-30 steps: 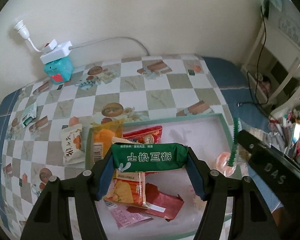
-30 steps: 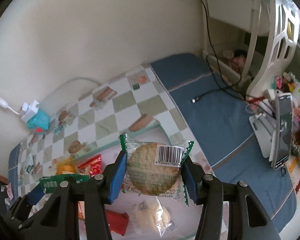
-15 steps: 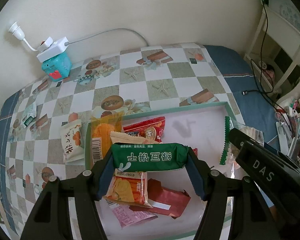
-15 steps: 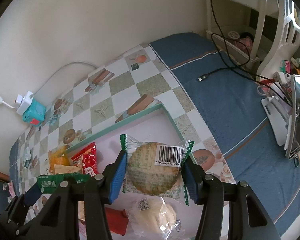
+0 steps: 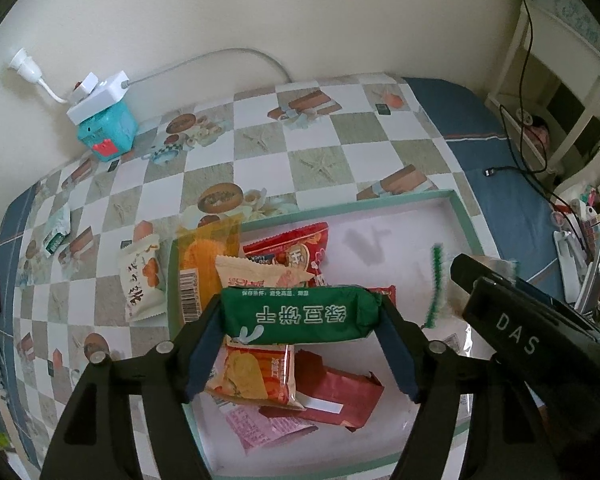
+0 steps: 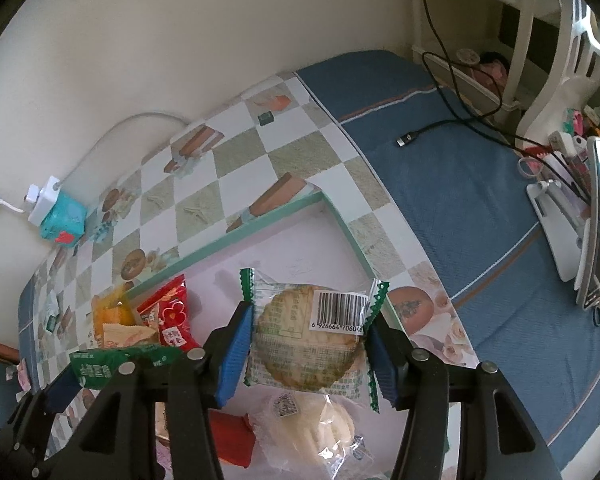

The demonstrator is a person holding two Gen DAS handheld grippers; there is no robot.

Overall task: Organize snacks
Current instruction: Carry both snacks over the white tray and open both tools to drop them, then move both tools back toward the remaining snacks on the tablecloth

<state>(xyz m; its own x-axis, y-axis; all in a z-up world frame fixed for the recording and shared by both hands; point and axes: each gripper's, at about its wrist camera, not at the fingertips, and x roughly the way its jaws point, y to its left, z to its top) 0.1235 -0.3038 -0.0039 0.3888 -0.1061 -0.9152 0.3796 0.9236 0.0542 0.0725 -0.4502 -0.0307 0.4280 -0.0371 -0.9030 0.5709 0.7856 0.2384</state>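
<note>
Both tongs hover over the tray (image 5: 466, 222). Left tongs (image 5: 302, 320) have just been loosening around the green pack (image 5: 300, 314), apparently to drop it; right tongs (image 6: 306, 344), at its 3 o'clock, pinch the biscuit (image 6: 306, 340), now lower over the tray.

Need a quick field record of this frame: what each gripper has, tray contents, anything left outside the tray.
left gripper: jaws just opening, green packet between the pads, above the tray
right gripper: round biscuit pack with barcode between the jaws, above the tray
tray: green-rimmed, white floor; holds red packet, orange packet and others on its left side
outside tray: white snack packet on the checked tablecloth
background: teal box by the wall
</note>
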